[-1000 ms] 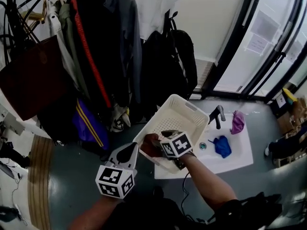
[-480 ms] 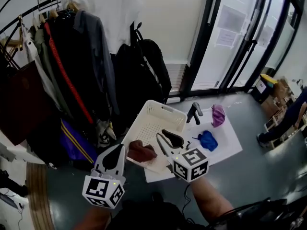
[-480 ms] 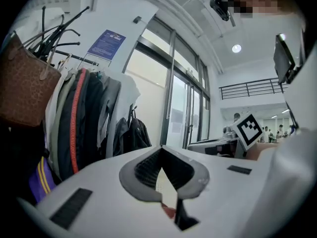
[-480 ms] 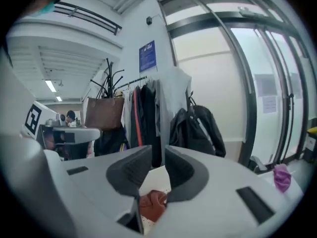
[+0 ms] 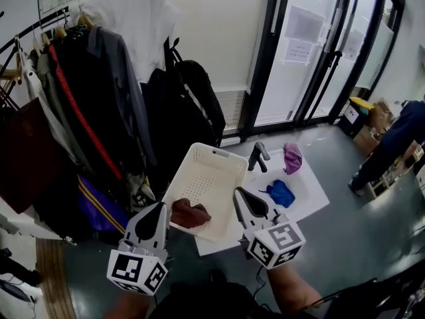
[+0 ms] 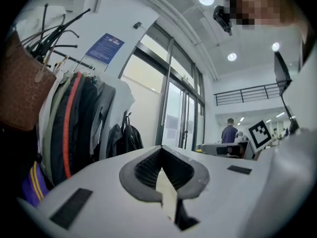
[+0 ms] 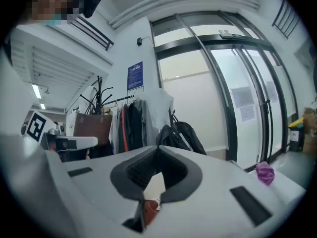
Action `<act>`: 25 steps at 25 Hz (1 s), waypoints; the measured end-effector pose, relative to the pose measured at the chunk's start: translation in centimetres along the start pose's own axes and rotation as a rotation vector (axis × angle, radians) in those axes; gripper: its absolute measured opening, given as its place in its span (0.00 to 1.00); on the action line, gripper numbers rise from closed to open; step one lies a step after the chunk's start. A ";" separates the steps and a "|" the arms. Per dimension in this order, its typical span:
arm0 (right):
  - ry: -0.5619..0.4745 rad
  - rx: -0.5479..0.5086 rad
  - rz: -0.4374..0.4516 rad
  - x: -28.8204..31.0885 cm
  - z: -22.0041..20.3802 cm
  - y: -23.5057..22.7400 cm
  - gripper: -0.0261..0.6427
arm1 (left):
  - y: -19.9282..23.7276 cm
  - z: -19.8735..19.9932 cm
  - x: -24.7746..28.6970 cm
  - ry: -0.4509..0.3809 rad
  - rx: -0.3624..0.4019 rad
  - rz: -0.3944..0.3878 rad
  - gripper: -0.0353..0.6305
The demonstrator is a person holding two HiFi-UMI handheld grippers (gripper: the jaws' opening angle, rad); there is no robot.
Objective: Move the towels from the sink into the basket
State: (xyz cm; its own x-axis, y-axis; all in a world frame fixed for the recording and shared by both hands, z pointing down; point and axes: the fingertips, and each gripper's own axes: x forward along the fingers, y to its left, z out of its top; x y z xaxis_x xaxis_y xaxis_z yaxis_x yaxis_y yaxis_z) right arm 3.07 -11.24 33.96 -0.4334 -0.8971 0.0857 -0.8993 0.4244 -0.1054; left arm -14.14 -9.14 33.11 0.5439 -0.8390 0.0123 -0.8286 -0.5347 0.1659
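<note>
Inventory, head view and both gripper views.

1. Left gripper (image 5: 158,211): I read its jaws as closed, with nothing held; in its own view (image 6: 161,155) the pads meet at the tips.
2. Right gripper (image 5: 240,197): its jaws have just been closing and now stand together, with nothing between them (image 7: 158,150).
3. Basket (image 5: 212,153): white and perforated. I see it ahead of both sets of jaws, lying beside the sink (image 5: 311,180).
4. Brown towel (image 5: 190,213): it lies inside the basket at its near end, just ahead of the left jaws and left of the right jaws. A sliver of it shows under the right jaws in the right gripper view (image 7: 148,212).
5. Blue towel (image 5: 282,193): it is in the sink, just right of and beyond the right jaws.
6. Purple towel (image 5: 291,157): it sits at the sink's far edge, past the faucet (image 5: 257,155) and well ahead of the right jaws.
7. Coats (image 5: 99,92) and a black backpack (image 5: 192,102): they hang beyond the basket, ahead of the left jaws.
</note>
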 end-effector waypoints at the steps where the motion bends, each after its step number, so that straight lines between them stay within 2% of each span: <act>1: -0.007 0.001 -0.015 -0.2 0.1 -0.2 0.06 | -0.2 0.2 0.0 -0.002 0.009 -0.008 0.06; 4: -0.009 -0.024 -0.056 -0.5 0.0 -0.7 0.06 | -0.5 0.4 0.1 -0.010 0.023 -0.020 0.06; 10: -0.009 -0.039 -0.062 -0.5 0.0 -0.3 0.06 | -0.5 0.2 0.2 0.007 0.096 -0.013 0.06; 16: -0.013 -0.036 -0.078 -0.4 0.1 0.0 0.06 | -0.5 -0.1 0.4 0.027 0.078 -0.045 0.06; 22: -0.013 -0.051 -0.108 -0.6 0.2 0.8 0.06 | -1.2 -0.1 0.7 0.023 0.051 -0.111 0.06; 25: -0.017 -0.045 -0.142 -0.9 0.2 0.6 0.06 | -1.5 -0.1 1.1 0.027 0.010 -0.149 0.06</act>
State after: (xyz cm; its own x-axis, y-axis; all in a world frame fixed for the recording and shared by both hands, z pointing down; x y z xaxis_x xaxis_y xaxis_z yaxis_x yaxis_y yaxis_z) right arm 2.89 -10.18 33.62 -0.3012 -0.9502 0.0797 -0.9533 0.2981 -0.0485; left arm -12.28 -9.23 32.97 0.6640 -0.7476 0.0145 -0.7398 -0.6541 0.1576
